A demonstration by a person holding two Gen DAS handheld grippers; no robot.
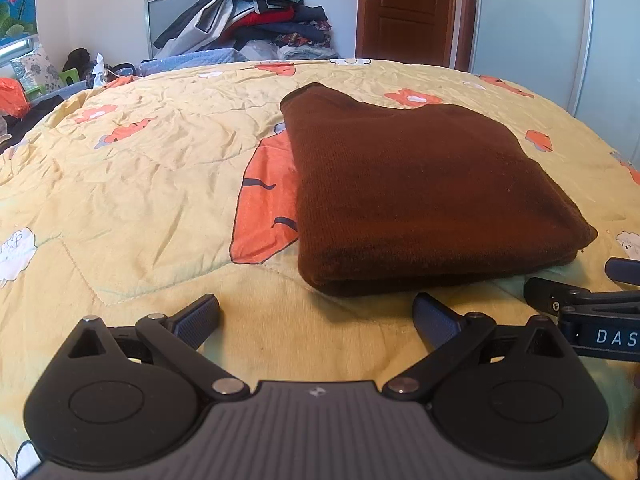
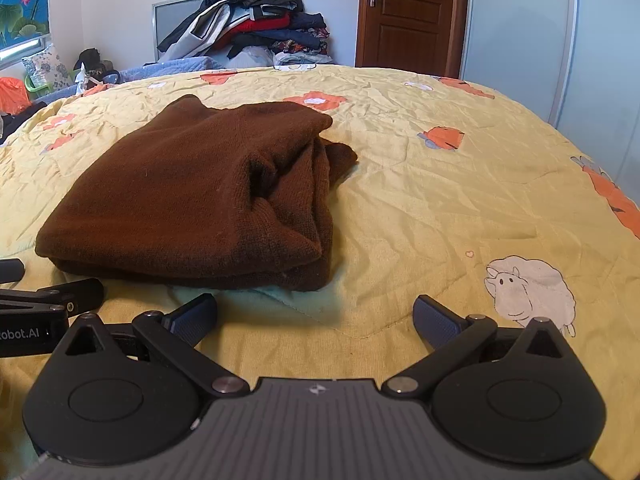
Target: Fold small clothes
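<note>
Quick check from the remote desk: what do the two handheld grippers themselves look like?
Both match: left gripper and right gripper have black linkage arms on round pivot housings, silver pins, dark blue textured pads, and a ribbed grey body with a small white logo. White lettering marks their sides.

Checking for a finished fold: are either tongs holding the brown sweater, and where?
Nothing is held: left tongs and right tongs are open, short of the sweater.

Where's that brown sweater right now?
The brown sweater lies folded on the yellow quilt, just ahead of both open grippers, right of centre in the left view.
</note>
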